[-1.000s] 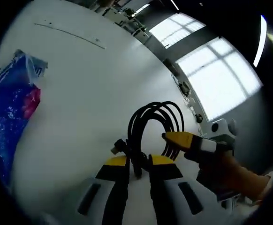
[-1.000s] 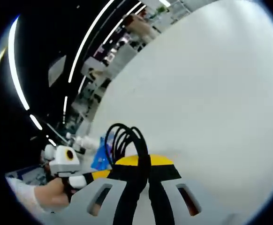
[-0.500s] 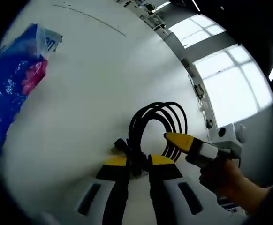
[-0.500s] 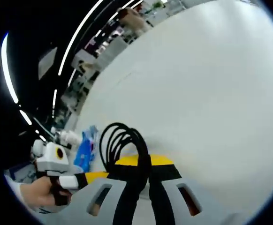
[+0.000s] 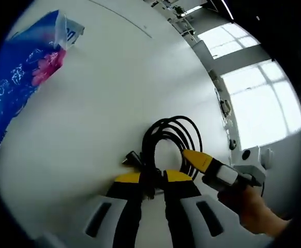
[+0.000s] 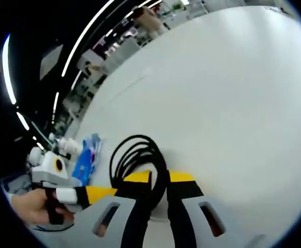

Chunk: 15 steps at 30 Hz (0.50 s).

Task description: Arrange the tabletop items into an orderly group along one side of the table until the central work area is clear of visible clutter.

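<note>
With both of my grippers meeting on the same thing, I read this as a two-point carry: my left gripper [image 5: 151,178] has its yellow-tipped jaws pinched on the coiled black cable [image 5: 168,139] near its plug end, and in the right gripper view my right gripper [image 6: 158,178] is clamped on the opposite side of the same coil [image 6: 135,155], the strands running down between its jaws. Holding the bundle at two places looks deliberate to me, since a loose coil gripped at one point would likely sag open and spill its loops. In the left gripper view the right gripper's yellow jaw [image 5: 198,159] comes in from the right and touches the loops, a gloved hand behind it. The coil sits low over the white table [image 5: 114,88]; I cannot tell whether it rests on the surface or hangs just above it. Further out, a blue printed packet [image 5: 21,88] lies near the table's edge, well apart from the cable, with bare tabletop between them. I judge the packet marks the side where the group should form, so the cable probably belongs beside it. The risk is one grip slipping and the coil unwinding.
</note>
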Tool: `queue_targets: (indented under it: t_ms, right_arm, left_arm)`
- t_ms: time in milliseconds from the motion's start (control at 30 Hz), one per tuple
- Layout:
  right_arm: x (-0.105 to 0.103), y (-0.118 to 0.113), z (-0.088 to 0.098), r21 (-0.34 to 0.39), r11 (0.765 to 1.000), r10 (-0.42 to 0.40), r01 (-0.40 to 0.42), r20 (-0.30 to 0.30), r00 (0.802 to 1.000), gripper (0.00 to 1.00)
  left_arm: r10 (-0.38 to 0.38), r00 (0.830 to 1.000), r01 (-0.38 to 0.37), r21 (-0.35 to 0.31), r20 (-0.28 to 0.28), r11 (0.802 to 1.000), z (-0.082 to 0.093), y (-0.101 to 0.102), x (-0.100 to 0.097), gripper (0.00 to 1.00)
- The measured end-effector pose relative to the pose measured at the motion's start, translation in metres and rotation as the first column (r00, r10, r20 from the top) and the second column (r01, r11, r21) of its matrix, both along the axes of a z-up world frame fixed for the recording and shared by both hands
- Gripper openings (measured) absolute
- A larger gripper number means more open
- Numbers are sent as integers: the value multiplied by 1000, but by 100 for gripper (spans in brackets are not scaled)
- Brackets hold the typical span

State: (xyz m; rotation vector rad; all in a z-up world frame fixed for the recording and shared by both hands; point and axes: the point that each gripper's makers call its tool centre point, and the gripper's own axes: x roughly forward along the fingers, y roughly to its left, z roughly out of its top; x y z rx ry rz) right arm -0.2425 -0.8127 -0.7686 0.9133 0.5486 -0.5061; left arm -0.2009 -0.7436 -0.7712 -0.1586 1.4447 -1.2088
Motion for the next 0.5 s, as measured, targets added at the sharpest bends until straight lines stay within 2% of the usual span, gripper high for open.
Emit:
queue_targets:
  t_ms: [167, 500]
  right_arm:
    - [-1, -2, 2, -24, 1000, 1, -2, -7, 1000, 15]
    - [-3, -3, 8, -35, 999, -23, 23, 9, 1000, 22]
  left_arm:
    - [13, 1000, -13, 27, -9, 1000, -1, 4, -1, 11]
    - [12, 1000, -12, 11, -13, 1000, 5, 12, -7, 11]
